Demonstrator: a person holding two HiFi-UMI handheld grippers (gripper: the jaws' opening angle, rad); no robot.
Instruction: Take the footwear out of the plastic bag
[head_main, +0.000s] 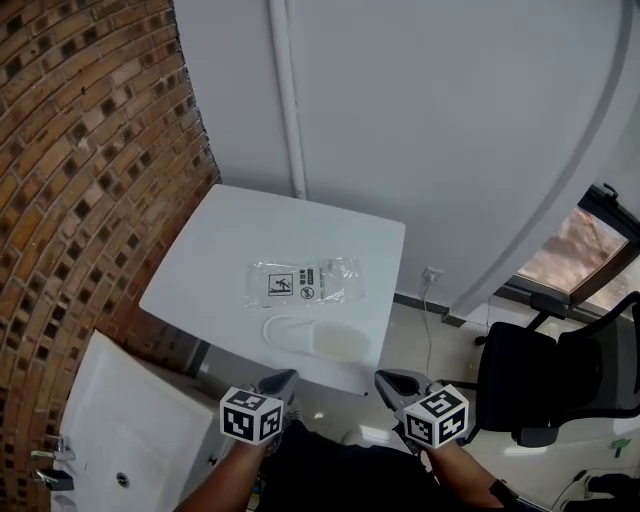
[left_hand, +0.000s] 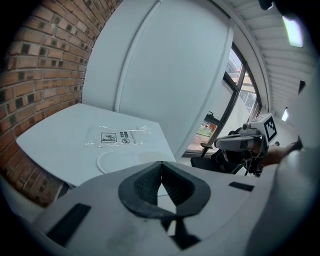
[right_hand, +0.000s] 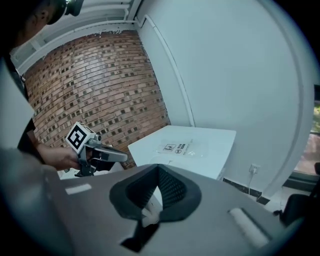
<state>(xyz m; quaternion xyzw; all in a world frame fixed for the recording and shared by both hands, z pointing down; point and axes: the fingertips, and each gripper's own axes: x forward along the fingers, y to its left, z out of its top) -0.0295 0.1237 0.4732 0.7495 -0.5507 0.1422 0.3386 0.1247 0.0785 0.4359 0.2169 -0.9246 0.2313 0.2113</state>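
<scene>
A clear empty-looking plastic bag (head_main: 305, 282) with printed labels lies flat on the white table (head_main: 225, 250). Just in front of it, near the table's front edge, rests a white slipper (head_main: 318, 338). Both show again in the left gripper view, the bag (left_hand: 118, 136) behind the slipper (left_hand: 127, 161), and the bag (right_hand: 182, 147) appears far off in the right gripper view. My left gripper (head_main: 282, 378) and right gripper (head_main: 385, 380) hang side by side just off the table's front edge, clear of both things. Each has its jaws closed with nothing between them.
A brick wall (head_main: 80, 180) runs along the left. A white basin (head_main: 130, 430) with a tap (head_main: 50, 468) stands at the lower left. A black office chair (head_main: 540, 385) is on the floor at the right, below a window.
</scene>
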